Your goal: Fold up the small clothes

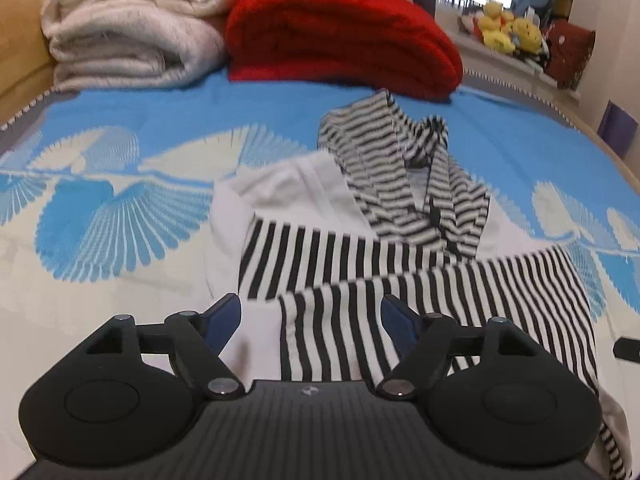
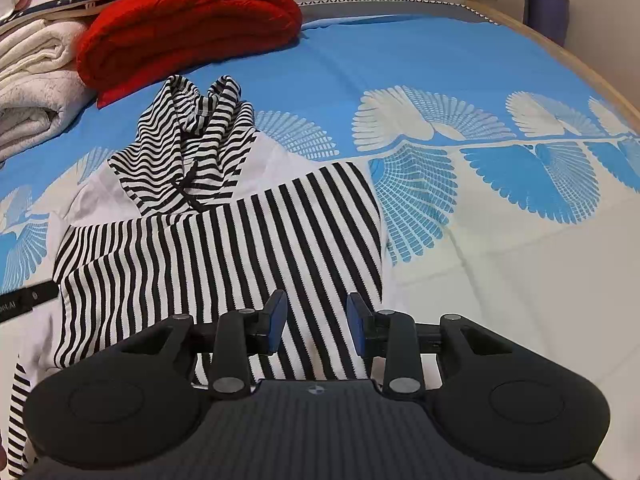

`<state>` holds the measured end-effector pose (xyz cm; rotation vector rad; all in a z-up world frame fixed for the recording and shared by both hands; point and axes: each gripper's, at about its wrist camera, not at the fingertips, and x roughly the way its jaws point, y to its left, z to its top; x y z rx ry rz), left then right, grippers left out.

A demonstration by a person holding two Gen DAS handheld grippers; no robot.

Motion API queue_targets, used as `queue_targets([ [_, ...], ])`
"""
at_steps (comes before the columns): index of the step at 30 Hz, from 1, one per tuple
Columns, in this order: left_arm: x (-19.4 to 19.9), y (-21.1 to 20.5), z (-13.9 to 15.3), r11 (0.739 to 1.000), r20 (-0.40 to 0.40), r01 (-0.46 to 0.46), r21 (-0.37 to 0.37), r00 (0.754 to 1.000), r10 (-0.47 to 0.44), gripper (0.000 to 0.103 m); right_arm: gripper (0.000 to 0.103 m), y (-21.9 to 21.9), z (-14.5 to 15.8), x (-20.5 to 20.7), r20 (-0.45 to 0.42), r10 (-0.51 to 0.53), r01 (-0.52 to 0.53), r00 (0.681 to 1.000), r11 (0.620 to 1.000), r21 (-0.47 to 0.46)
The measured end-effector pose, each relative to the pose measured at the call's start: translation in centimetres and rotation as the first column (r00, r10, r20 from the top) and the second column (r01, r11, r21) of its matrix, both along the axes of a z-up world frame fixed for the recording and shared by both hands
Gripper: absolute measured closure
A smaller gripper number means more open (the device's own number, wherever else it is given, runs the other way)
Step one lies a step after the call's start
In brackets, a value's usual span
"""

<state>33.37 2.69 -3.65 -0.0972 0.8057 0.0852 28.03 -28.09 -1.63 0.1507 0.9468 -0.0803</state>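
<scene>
A small black-and-white striped hooded top of thin knit cloth (image 2: 224,248) lies on the bed, on the blue and cream leaf-patterned bedspread (image 2: 440,60), towards the near edge. Its striped hood (image 1: 404,176) is crumpled in a heap on the side towards the far edge, where a folded red blanket (image 1: 340,36) and a folded cream blanket (image 1: 132,28) are stacked. A striped panel is already laid across the white body.

The left gripper (image 1: 311,322) stands spread wide above the lower striped fold, its pads clear of the cloth. The right gripper (image 2: 317,322) is partly spread over the striped panel, with cloth showing in the gap but nothing pinched.

By its looks the cloth is light, limp and stretchy. It should drape and wrinkle rather than hold a crease, and a single pinch would probably drag the layers askew. The best holds are likely the hemmed edges and corners of the folded panel, one per gripper, taking every layer together. The hood is bulkiest and probably wants flattening before it is turned in.
</scene>
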Motion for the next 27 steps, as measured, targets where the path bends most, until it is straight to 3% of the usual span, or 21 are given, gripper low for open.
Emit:
queue_targets([
  [11, 0.0, -0.8, 0.9, 1.0, 0.1, -0.002, 0.023, 0.995, -0.001, 0.019, 0.069, -1.0, 0.0, 0.5, 0.003, -0.004, 0.004, 1.0, 1.0, 0.001],
  [22, 0.2, -0.8, 0.8, 1.0, 0.092, -0.001, 0.022, 0.996, -0.001, 0.021, 0.069, -1.7, 0.0, 0.9, -0.002, -0.003, 0.003, 1.0, 1.0, 0.003],
  [24, 0.2, -0.6, 0.8, 1.0, 0.094, 0.0, 0.024, 0.996, -0.002, 0.028, 0.069, -1.9, 0.0, 1.0, -0.004, -0.001, 0.001, 1.0, 1.0, 0.003],
  [27, 0.3, -0.4, 0.7, 1.0, 0.09, 0.008, 0.023, 0.996, -0.01, 0.054, 0.069, -1.9, 0.0, 1.1, -0.005, -0.001, 0.001, 1.0, 1.0, 0.005],
])
